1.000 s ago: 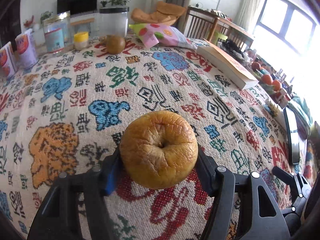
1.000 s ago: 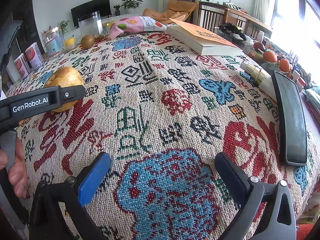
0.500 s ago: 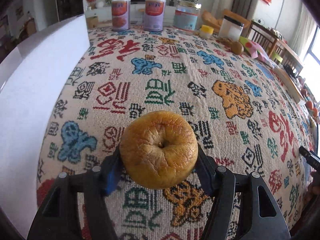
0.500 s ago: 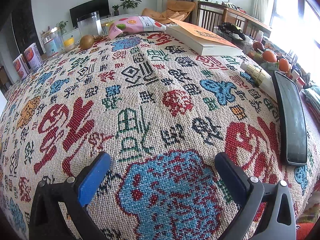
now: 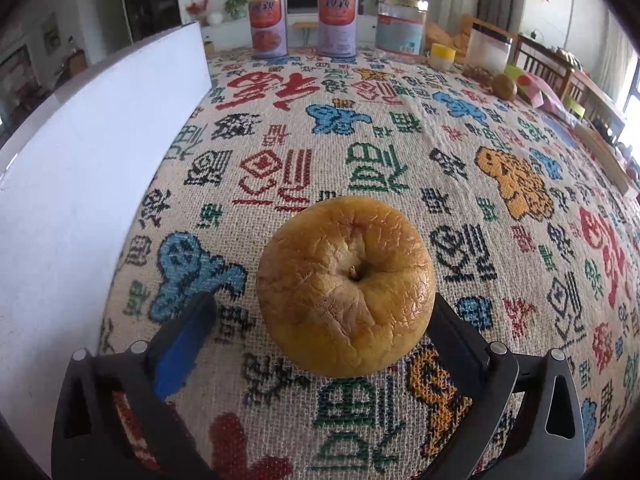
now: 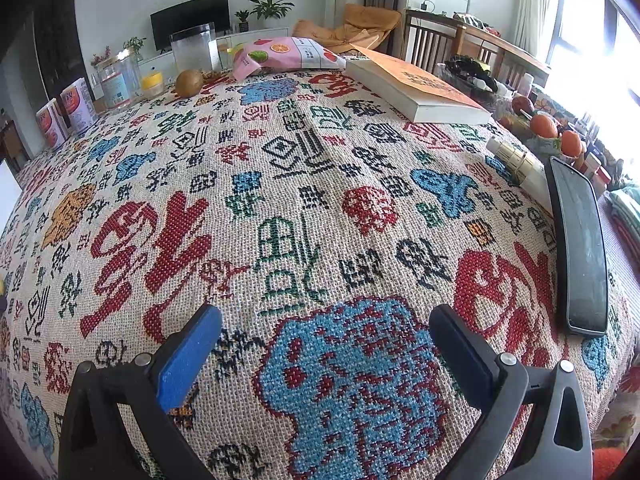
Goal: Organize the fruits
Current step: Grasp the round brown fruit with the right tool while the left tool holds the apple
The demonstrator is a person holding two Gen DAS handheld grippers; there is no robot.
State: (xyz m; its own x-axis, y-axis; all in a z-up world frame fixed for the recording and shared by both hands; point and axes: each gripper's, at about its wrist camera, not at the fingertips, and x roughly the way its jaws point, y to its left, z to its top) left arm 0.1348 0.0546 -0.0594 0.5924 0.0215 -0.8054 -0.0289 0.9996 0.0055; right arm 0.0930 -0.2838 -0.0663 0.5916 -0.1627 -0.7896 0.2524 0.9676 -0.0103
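Left tool (image 5: 320, 316) stands with its jaws spread wide around the wrinkled yellow apple (image 5: 346, 286): the blue pad on one side is clear of the skin, while the other finger sits just beside or against the fruit, too close to tell. The apple appears to rest on the woven tabletop (image 5: 360, 128), stem up, near the white panel (image 5: 80, 184) at the table's edge. Releasing well here means drawing the tool straight back along its fingers, without sideways drift, so the round fruit is not nudged into a roll. Right tool (image 6: 324, 344) hovers with jaws apart over bare cloth, gripping nothing. A brown kiwi-like fruit (image 6: 189, 83) lies far off by the jars (image 6: 116, 80), probably the next one to gather, and should be approached squarely so both pads meet it evenly.
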